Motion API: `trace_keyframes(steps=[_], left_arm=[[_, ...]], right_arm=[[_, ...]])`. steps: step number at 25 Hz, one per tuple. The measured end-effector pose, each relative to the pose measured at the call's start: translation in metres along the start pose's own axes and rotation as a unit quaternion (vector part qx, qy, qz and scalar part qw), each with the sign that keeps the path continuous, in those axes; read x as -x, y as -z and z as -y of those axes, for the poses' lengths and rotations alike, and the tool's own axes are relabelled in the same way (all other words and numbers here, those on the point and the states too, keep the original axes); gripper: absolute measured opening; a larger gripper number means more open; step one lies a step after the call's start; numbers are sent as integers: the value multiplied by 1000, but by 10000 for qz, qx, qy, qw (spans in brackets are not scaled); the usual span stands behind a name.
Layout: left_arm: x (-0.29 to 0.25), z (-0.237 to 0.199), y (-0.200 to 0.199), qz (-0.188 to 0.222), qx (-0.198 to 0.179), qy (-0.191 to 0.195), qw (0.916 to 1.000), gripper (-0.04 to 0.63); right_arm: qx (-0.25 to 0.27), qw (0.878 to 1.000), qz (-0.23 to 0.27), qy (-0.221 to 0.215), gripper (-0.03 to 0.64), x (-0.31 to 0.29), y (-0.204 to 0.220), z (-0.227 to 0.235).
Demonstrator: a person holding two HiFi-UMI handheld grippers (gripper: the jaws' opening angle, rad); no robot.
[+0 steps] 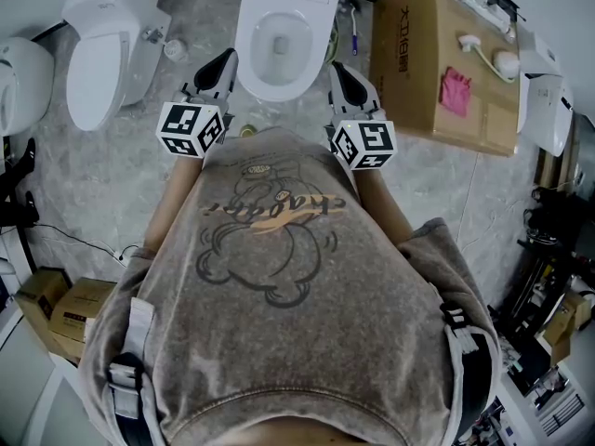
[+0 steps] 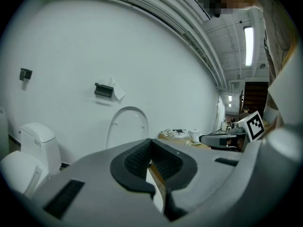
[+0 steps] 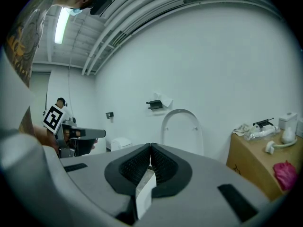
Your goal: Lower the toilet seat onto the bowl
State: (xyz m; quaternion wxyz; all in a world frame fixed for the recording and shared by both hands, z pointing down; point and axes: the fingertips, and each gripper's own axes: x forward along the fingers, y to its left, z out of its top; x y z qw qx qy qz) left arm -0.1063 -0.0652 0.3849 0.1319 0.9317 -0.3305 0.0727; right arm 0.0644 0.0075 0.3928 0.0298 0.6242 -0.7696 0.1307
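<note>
The grey floor (image 1: 102, 184) runs up to a white wall (image 2: 71, 41), and the toilet I am working on stands at that far edge, dead centre in front of me. Its bowl (image 1: 277, 49) is open and empty.

I count one more complete toilet (image 1: 100, 59) at the floor's far left, lid down. A rounded white shape at the left edge may be a third, but I cannot tell. One cardboard box (image 1: 423, 82) sits at the far right.

The toilet seat (image 3: 182, 126) is raised. There is one of it, standing upright against the wall behind the bowl. Its long axis is vertical, with the hinge low at the back of the bowl and the rounded top edge high.

That is the relation that matters. The seat lies straight ahead of and above both tongs, well apart from them across the bowl. I judge its top edge has to be tipped toward me.

My left tongs (image 1: 226, 60) and right tongs (image 1: 338, 69) flank the bowl's near rim. Neither is clearly closer to the seat. Both are squeezed fully together, pads meeting, with nothing gripped.

One pink cloth (image 1: 455, 91) lies on the box top.
</note>
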Motion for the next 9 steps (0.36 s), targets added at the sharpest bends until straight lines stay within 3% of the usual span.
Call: trace_keyframes(steps=[9], left_arm=[[4,2,4,-35,19,-48,10000,9]], right_arm=[[-22,10000,-6,16,28,5,3,2]])
